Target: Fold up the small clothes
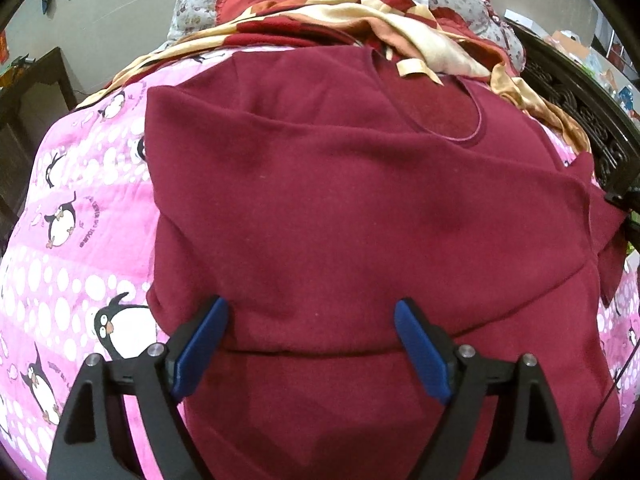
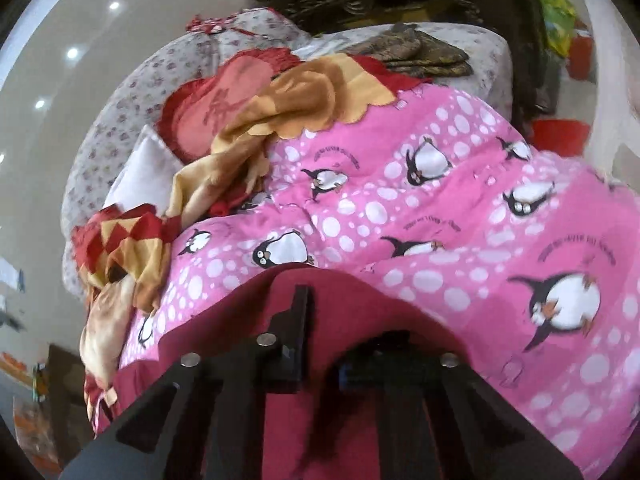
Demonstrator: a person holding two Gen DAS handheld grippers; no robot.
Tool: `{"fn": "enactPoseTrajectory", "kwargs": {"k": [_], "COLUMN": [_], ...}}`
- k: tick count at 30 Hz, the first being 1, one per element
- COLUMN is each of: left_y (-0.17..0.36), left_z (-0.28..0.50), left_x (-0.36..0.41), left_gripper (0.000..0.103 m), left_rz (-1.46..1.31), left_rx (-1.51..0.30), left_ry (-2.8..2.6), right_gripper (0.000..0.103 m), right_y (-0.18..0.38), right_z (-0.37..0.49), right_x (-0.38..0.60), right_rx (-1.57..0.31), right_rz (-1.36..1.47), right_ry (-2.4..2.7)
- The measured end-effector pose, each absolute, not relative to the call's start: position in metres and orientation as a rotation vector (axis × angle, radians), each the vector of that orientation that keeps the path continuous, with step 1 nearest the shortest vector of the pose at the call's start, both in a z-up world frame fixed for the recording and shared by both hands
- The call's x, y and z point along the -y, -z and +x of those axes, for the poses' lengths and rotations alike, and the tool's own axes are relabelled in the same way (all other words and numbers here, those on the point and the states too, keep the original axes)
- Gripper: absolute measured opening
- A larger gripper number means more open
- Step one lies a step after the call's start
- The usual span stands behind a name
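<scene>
A maroon long-sleeved shirt [image 1: 360, 200] lies spread flat on the bed, neckline [image 1: 460, 120] toward the far right. My left gripper [image 1: 311, 306] hovers just above the shirt's lower part, blue pads wide apart and open, with nothing pinched between them. At the right edge of the left wrist view, my right gripper [image 1: 624, 204] holds the end of the shirt's sleeve. In the right wrist view the maroon cloth [image 2: 240, 320] drapes over the right gripper [image 2: 332, 320] and hides one finger; its jaws stand shut on the fabric.
The shirt rests on a pink penguin quilt [image 1: 80, 220] [image 2: 440, 200]. A crumpled gold and red blanket [image 1: 360, 16] and floral pillows [image 2: 120, 120] lie beyond it. A dark carved wooden bed frame [image 1: 580, 112] runs along the right side.
</scene>
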State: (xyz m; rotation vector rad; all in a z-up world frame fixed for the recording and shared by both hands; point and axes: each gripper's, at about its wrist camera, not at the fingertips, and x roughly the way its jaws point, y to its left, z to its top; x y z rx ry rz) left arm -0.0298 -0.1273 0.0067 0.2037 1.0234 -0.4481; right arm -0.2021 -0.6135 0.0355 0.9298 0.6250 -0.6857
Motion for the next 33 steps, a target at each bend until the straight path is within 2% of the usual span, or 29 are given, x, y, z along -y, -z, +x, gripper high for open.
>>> {"fn": "enactPoseTrajectory", "kwargs": {"k": [6, 11, 17, 20, 23, 25, 27, 29, 33], "left_y": [-0.028, -0.046, -0.047, -0.047, -0.044, -0.042, -0.039, -0.038, -0.037], "left_z": [-0.026, -0.014, -0.013, -0.020, -0.024, -0.025, -0.026, -0.027, -0.030], "left_x": [0.109, 0.087, 0.081, 0.083, 0.088, 0.091, 0.094, 0.096, 0.104], "left_gripper": [0.089, 0.089, 0.089, 0.089, 0.089, 0.089, 0.089, 0.089, 0.089], "left_rz": [0.117, 0.044, 0.016, 0.052, 0.068, 0.073, 0.074, 0.069, 0.089], "left_rx": [-0.986, -0.960, -0.977, -0.972, -0.975, -0.976, -0.979, -0.982, -0.974], "left_ry": [0.436, 0.384, 0.383, 0.400, 0.418, 0.420, 0.422, 0.426, 0.429], "right_gripper": [0.027, 0.026, 0.027, 0.027, 0.036, 0.041, 0.051, 0.056, 0.059], "right_y": [-0.104, -0.147, -0.091, -0.053, -0.030, -0.036, -0.044, -0.048, -0.055], "right_z": [-0.202, -0.178, -0.140, -0.124, -0.126, -0.142, -0.162, -0.178, -0.204], "right_x": [0.561, 0.449, 0.337, 0.333, 0.342, 0.351, 0.360, 0.370, 0.402], "right_rx": [-0.541, -0.555, -0.734, -0.841, -0.947, -0.919, -0.871, -0.838, -0.793], "right_rz": [0.707, 0.428, 0.191, 0.238, 0.309, 0.346, 0.367, 0.407, 0.521], "right_ry": [0.543, 0.259, 0.083, 0.073, 0.077, 0.058, 0.061, 0.068, 0.122]}}
